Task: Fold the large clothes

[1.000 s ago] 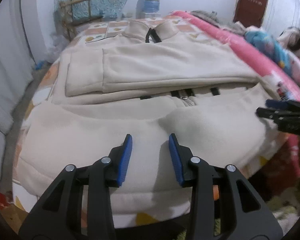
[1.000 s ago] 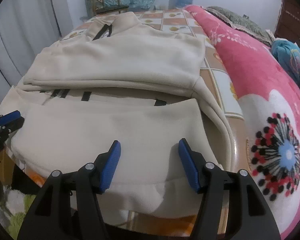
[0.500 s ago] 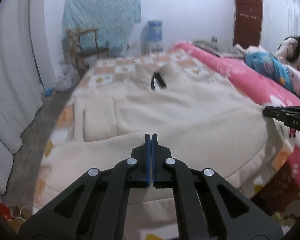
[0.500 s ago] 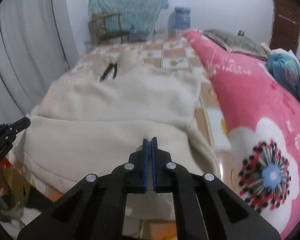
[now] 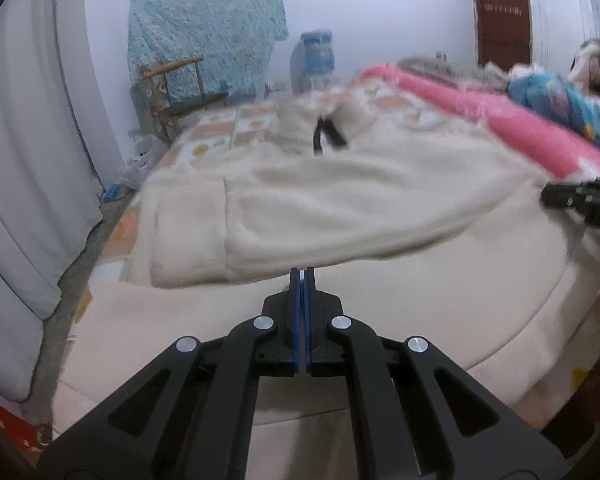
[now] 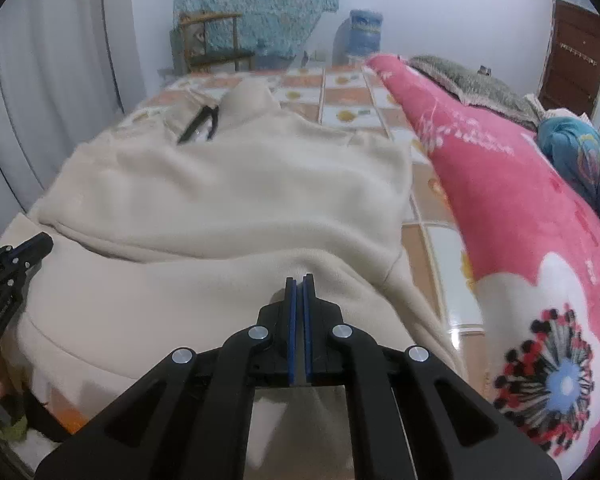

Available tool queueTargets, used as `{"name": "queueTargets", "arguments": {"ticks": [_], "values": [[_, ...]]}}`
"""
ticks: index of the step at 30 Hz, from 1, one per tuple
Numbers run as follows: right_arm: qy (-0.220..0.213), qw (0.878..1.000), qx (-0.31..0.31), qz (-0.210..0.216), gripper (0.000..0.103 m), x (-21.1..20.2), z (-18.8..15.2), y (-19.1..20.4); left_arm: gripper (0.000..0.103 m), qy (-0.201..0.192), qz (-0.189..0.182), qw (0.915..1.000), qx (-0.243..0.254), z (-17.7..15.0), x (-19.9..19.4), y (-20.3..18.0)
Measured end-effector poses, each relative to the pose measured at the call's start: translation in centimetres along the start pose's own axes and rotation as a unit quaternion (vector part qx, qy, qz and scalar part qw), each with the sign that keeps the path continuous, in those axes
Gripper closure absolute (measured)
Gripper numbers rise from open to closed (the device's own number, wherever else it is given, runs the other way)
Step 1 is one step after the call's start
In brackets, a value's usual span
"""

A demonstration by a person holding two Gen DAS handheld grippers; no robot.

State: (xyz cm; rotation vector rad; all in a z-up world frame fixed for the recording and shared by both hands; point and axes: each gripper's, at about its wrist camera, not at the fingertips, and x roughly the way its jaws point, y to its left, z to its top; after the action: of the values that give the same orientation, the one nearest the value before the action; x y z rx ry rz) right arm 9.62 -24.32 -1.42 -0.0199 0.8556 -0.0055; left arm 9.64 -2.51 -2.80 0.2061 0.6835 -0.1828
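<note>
The left gripper (image 5: pixel 302 276) has its two blue pads pressed together, pinching the near hem of the cream jacket (image 5: pixel 340 200). The right gripper (image 6: pixel 299 282) is likewise fully closed, its pads nipping the same hem further along. One jacket lies on the bed (image 6: pixel 344 100), its collar at the far end and its near edge lifted by the two grippers. Beside the jacket is one pink blanket (image 6: pixel 500 200). Beyond the bed stand one chair (image 5: pixel 176 88) and one water bottle (image 5: pixel 314 60).
</note>
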Motion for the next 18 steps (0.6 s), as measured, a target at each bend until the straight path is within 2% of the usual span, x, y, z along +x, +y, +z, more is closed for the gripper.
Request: {"name": "queueTargets", "arguments": {"ticks": [1, 2, 4, 5, 8, 10, 12, 14, 18], "values": [[0.008, 1.0, 0.002, 0.001, 0.1, 0.6, -0.2, -0.1, 0.102, 0.01, -0.001, 0.9999, 0.001, -0.4, 0.7, -0.2], [0.021, 1.0, 0.002, -0.004, 0.1, 1.5, -0.5, -0.1, 0.102, 0.005, 0.003, 1.0, 0.003, -0.6, 0.8, -0.3], [0.021, 1.0, 0.005, -0.004, 0.1, 1.3, -0.5, -0.2, 0.102, 0.0, 0.019, 0.9994, 0.028, -0.7, 0.8, -1.0], [0.02, 1.0, 0.009, -0.004, 0.1, 0.7, -0.3, -0.3, 0.102, 0.002, 0.019, 0.9995, 0.025, -0.7, 0.8, -0.9], [-0.007, 1.0, 0.018, -0.001, 0.097, -1.9, 0.2, -0.6, 0.101, 0.002, 0.016, 0.9998, 0.014, -0.7, 0.8, -0.7], [-0.023, 1.0, 0.009, 0.015, 0.097, -3.1, 0.4, -0.1, 0.101, 0.002, 0.021, 0.9997, 0.011, -0.7, 0.8, -0.8], [-0.027, 0.998, -0.007, 0.056, 0.097, -3.6, 0.3, 1.3, 0.101, 0.0, 0.023, 0.9997, 0.01, -0.7, 0.9, -0.9], [-0.012, 0.996, -0.029, 0.085, 0.097, -2.8, -0.2, 3.2, 0.101, 0.0, 0.022, 0.9997, 0.005, -0.8, 0.8, -0.8], [0.029, 0.996, -0.034, 0.083, 0.097, 0.6, -1.2, 4.2, 0.101, -0.002, 0.022, 0.9998, 0.001, -0.9, 0.6, -0.9]]}}
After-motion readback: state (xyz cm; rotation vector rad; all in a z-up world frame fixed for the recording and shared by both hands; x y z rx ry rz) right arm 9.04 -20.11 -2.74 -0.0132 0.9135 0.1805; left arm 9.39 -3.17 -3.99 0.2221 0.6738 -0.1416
